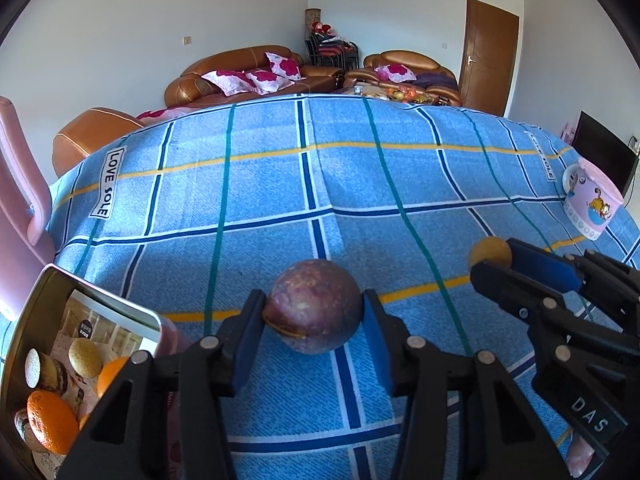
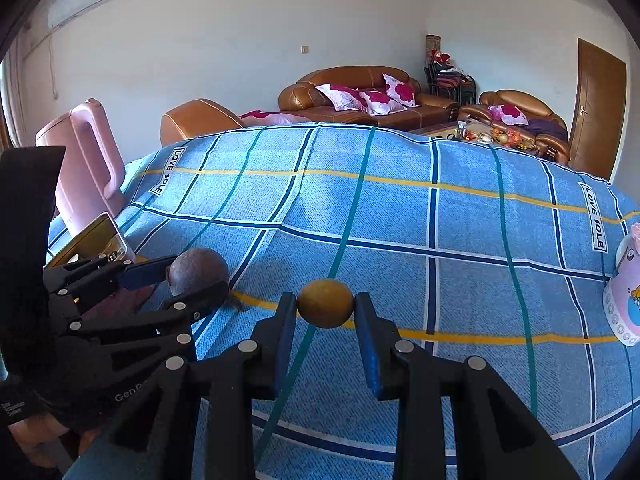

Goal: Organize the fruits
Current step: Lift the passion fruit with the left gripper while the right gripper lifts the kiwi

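My left gripper (image 1: pixel 314 312) is shut on a dark purple passion fruit (image 1: pixel 314 306), held just over the blue checked cloth (image 1: pixel 280 184); it also shows in the right wrist view (image 2: pixel 198 266). My right gripper (image 2: pixel 325 304) is shut on a small yellow-brown round fruit (image 2: pixel 325 303), also seen in the left wrist view (image 1: pixel 490 251) to the right of the passion fruit. A gold tin box (image 1: pixel 24 320) at the lower left holds oranges (image 1: pixel 50 420) and several other round fruits.
A pink cartoon cup (image 1: pixel 592 200) stands at the right edge of the table, also seen in the right wrist view (image 2: pixel 626 300). A pink kettle (image 2: pixel 86 160) stands at the far left. Brown sofas (image 1: pixel 248 76) lie beyond the table.
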`<state>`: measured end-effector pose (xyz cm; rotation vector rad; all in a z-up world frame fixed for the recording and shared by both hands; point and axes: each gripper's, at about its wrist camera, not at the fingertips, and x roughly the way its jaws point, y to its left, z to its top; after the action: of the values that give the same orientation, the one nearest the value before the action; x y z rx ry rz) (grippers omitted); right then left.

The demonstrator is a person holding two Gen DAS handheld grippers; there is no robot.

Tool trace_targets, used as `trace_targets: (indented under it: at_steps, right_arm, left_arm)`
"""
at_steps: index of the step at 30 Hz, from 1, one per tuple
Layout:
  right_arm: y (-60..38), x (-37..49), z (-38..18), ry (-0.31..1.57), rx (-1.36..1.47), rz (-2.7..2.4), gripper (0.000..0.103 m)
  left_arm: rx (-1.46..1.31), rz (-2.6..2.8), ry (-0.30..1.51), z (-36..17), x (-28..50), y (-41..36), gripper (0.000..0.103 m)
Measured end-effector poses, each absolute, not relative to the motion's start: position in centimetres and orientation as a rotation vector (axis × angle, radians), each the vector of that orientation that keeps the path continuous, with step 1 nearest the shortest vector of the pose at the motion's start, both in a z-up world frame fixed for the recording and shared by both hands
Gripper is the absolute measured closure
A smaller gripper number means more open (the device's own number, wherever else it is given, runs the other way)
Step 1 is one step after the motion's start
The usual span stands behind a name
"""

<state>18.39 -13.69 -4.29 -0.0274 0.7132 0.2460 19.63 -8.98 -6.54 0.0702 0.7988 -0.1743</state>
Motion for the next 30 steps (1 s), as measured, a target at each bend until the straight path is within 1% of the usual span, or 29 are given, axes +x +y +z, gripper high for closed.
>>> trace_targets:
  at_steps: [11, 30]
  right_arm:
    - [-13.8, 17.1, -3.4, 0.634, -0.037, 0.241, 0.071]
    - [-13.8, 16.1, -3.0, 0.581, -0.044, 0.236, 0.071]
  left_arm:
    - [0.038, -0.193, 0.755, -6.0, 18.8, -8.6, 0.053]
    - [0.029, -0.182, 0.666, -4.9, 17.4, -8.2, 0.053]
